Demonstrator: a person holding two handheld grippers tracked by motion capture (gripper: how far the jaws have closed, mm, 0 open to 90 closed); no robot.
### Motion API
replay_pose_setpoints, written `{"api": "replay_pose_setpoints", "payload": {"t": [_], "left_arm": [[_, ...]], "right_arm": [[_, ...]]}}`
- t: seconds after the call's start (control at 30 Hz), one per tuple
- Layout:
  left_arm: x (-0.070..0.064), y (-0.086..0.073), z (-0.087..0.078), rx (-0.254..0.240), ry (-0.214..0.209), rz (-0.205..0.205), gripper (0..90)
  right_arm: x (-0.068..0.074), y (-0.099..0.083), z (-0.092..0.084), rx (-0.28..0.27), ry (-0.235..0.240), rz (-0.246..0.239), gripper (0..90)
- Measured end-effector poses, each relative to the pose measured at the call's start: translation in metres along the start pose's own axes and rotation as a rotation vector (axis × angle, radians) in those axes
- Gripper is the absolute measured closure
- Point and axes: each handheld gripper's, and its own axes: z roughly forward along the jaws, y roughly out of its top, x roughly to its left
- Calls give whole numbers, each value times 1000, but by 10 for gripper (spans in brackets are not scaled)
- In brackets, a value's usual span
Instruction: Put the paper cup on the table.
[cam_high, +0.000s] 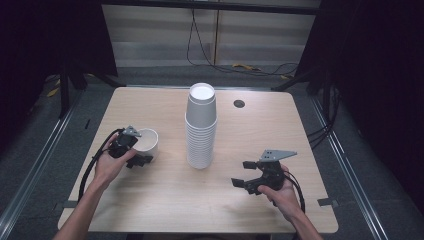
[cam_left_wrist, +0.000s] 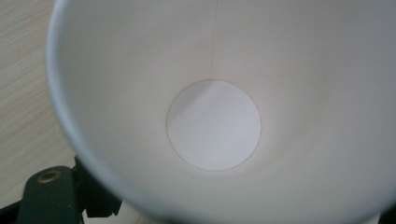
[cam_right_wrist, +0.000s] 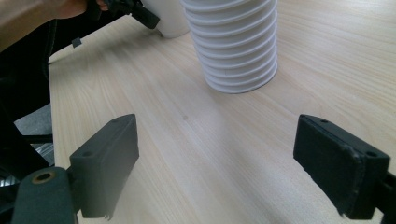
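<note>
White paper cup (cam_high: 147, 141) is hiding my left gripper's (cam_high: 138, 156) pinch on its rim; I'm keeping my right gripper (cam_high: 243, 174) spread.

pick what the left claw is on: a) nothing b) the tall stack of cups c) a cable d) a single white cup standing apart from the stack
d: the left claw grips the rim of the single white cup, which stands apart from the cup stack.

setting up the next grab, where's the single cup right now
In the high view the single cup stands upright left of the cup stack, at the left gripper.
</note>
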Motion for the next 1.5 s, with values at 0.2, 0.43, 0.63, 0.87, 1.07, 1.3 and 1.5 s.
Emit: {"api": "replay_pose_setpoints", "payload": {"t": [0.2,0.43,0.63,0.87,1.07,1.3,1.5], "left_arm": [[0,-11,-9,-31,30,-41,157],[-8,-20,-26,-77,56,-50,170],[-17,-32,-30,-88,110,-38,181],[-29,-47,-37,-175,82,-109,198],[-45,-53,-42,-217,23,-91,198],[-69,-54,-42,-266,-40,-88,198],[-89,-57,-42,-278,-63,-126,191]], "right_arm": [[0,0,1,3,-5,2,141],[0,0,1,2,-19,4,145],[0,0,0,-4,-58,-1,159],[2,-2,-1,-17,-109,-12,165],[2,-5,-2,-19,-123,-1,164],[6,-4,-3,-13,-133,2,145],[10,-7,-6,-4,-143,1,145]]}}
